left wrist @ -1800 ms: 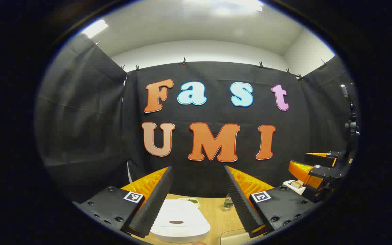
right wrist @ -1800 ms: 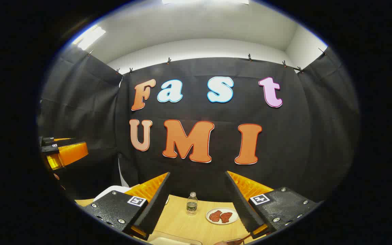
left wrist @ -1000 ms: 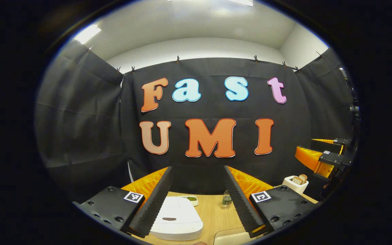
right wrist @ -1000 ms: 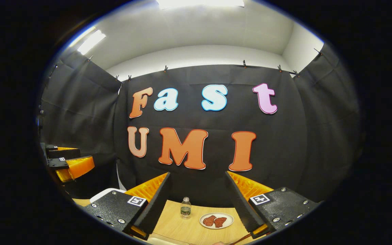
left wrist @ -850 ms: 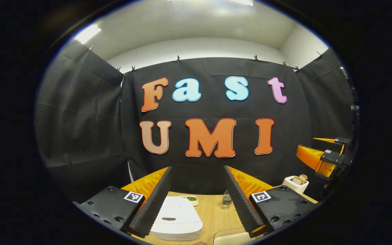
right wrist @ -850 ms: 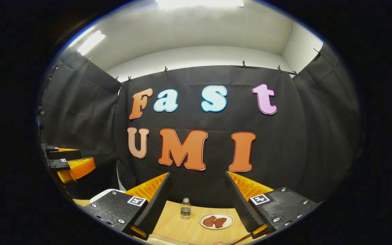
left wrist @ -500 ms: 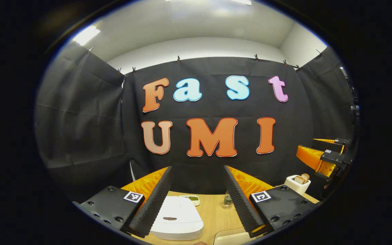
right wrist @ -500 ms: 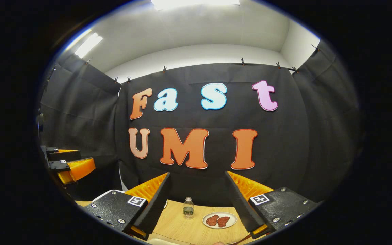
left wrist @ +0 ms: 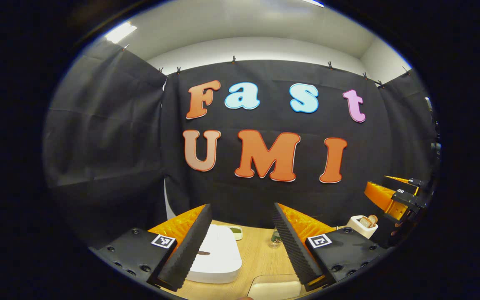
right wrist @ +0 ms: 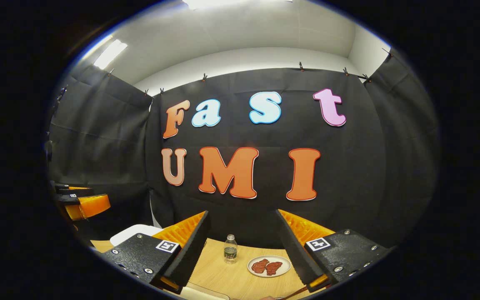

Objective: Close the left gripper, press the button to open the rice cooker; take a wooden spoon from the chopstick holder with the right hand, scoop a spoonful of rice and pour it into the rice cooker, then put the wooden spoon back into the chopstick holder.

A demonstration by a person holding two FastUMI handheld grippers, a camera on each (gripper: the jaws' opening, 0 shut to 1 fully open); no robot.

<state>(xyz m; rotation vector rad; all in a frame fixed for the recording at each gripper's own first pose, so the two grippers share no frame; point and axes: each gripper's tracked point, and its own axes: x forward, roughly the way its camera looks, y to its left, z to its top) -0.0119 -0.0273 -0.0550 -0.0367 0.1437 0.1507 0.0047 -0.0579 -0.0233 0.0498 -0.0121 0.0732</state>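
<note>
Left gripper view: the left gripper (left wrist: pixel 240 246) gapes wide, holding nothing — the closed white rice cooker (left wrist: pixel 217 257) sits on the wooden table (left wrist: pixel 261 258) between its fingers; right gripper view: the right gripper (right wrist: pixel 242 250) likewise spread, empty — bottle (right wrist: pixel 230 249) and plate (right wrist: pixel 269 266) beyond.

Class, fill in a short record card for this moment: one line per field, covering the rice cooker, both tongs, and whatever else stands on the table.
rice cooker: white, lid closed, on the wooden table
left tongs: open, empty, above the cooker
right tongs: open, empty
bottle: small, clear, upright at the table's far edge
plate: white, two reddish pieces on it, right of the bottle
toaster: white, bread in its slots
task stage: button not yet pressed
</note>
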